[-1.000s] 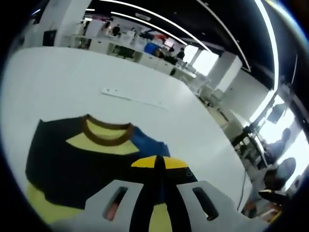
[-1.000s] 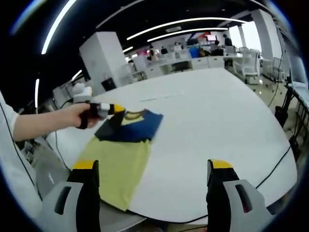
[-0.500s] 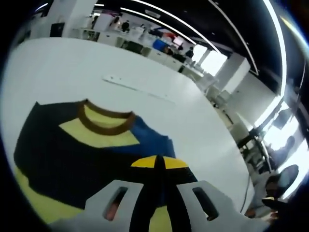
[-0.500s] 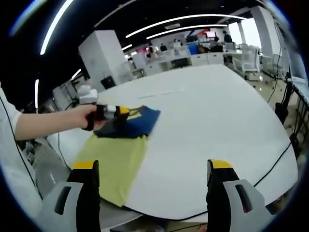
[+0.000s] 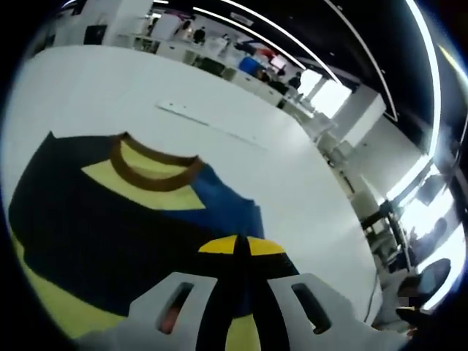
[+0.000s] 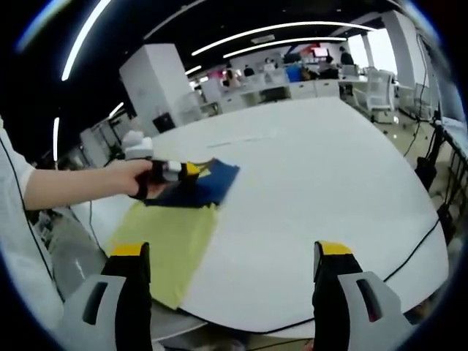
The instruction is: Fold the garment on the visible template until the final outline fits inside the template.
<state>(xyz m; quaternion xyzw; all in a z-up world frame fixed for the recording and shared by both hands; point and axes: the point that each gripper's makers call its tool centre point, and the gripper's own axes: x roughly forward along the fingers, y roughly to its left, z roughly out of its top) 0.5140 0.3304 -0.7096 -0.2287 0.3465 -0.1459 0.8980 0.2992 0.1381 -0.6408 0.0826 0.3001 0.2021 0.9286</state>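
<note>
Moved closer to collar since prior frame: left hand-held gripper (image 5: pixel 241 248), jaws pinched on garment (image 5: pixel 110 234). Garment flat on tabletop (image 6: pixel 329 190), long axis toward operator. Right hand-held gripper (image 6: pixel 227 270) wide, empty, well apart; left nearer.

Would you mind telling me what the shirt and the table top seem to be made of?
The shirt looks like soft knit fabric, matte: it lies limp and flat, with a brown ribbed-looking collar, though the weave is too blurred to confirm. The table looks like a hard, smooth white board, perhaps laminate, with a faint sheen and a crisp dark edge; the exact material is unclear.
</note>
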